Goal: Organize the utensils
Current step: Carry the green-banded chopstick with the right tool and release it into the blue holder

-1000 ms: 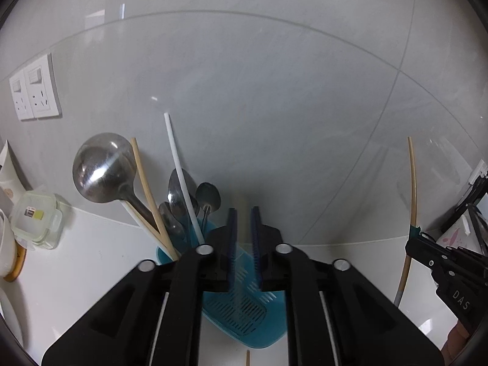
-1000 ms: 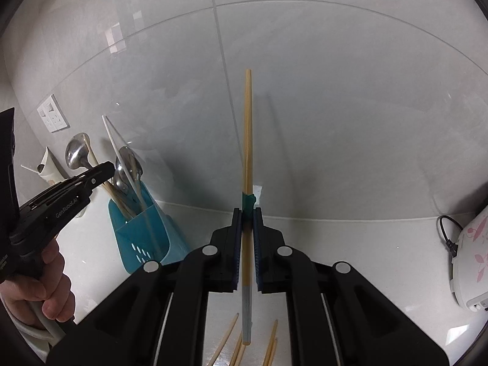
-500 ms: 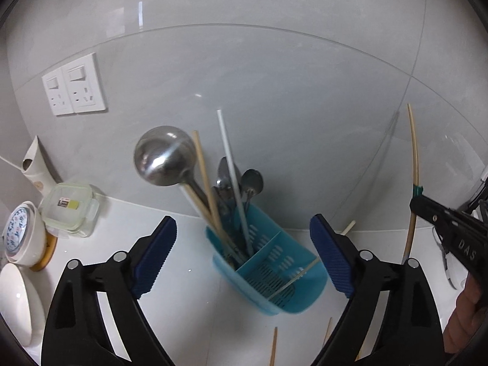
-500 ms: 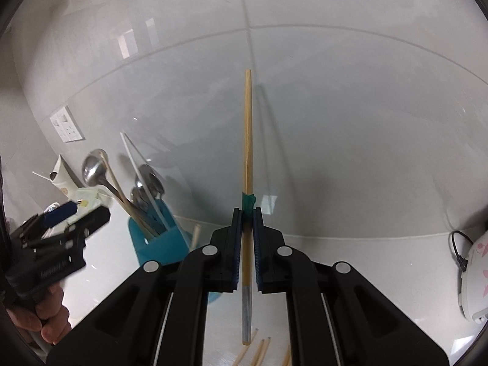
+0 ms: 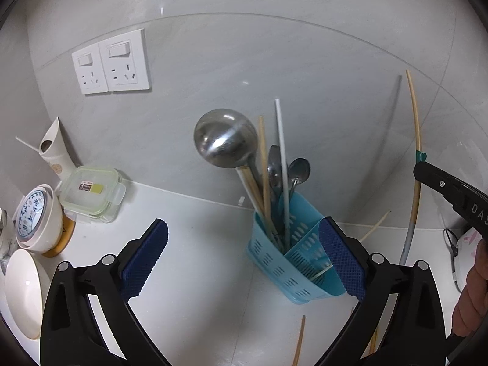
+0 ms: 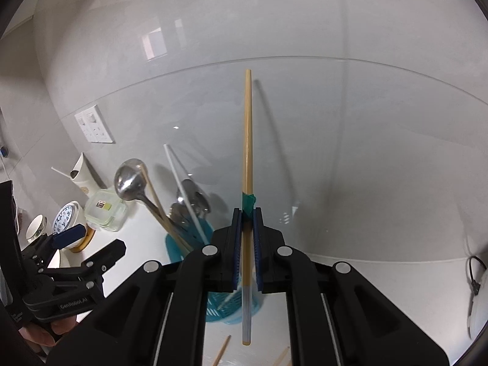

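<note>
A blue slotted utensil holder (image 5: 292,262) stands on the white counter by the wall. It holds a steel ladle (image 5: 225,141), spoons, wooden chopsticks and a white chopstick (image 5: 282,164); one thin chopstick lies slanted in its front compartment. My left gripper (image 5: 244,262) is open and empty, its pads just in front of the holder. My right gripper (image 6: 247,244) is shut on an upright wooden chopstick (image 6: 247,140) with a green tape band, held above and right of the holder (image 6: 183,244). That chopstick also shows in the left wrist view (image 5: 416,140).
Loose chopsticks (image 5: 300,338) lie on the counter in front of the holder. At the left are a lidded clear food box (image 5: 91,193), bowls (image 5: 36,213) and a white cone-shaped holder (image 5: 56,149). Wall sockets (image 5: 111,65) sit above. A white appliance with a cable (image 6: 475,277) is at the far right.
My left gripper has opened wide and drawn back from the holder, leaving a thin chopstick in its front compartment. My right gripper has moved left toward the holder with its chopstick.
</note>
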Demonstrator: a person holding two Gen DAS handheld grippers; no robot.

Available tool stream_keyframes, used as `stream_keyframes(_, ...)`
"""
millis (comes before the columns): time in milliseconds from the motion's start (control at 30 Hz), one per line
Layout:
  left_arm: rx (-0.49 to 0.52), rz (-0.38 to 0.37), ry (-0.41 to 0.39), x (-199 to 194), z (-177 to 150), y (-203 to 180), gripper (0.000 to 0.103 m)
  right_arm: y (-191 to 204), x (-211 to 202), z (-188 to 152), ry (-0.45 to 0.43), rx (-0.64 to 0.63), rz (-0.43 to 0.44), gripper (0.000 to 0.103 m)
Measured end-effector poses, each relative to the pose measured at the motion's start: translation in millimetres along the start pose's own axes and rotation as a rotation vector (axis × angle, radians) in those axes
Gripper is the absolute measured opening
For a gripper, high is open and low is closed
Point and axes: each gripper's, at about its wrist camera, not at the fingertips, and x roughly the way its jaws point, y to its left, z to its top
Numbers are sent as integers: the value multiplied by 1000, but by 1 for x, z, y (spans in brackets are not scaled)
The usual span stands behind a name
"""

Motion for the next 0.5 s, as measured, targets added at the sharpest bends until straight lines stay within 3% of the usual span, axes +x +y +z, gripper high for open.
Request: stream_keyframes(500,-22,10,27,6,-4,22,97,26,44,1,28,-23,41,7)
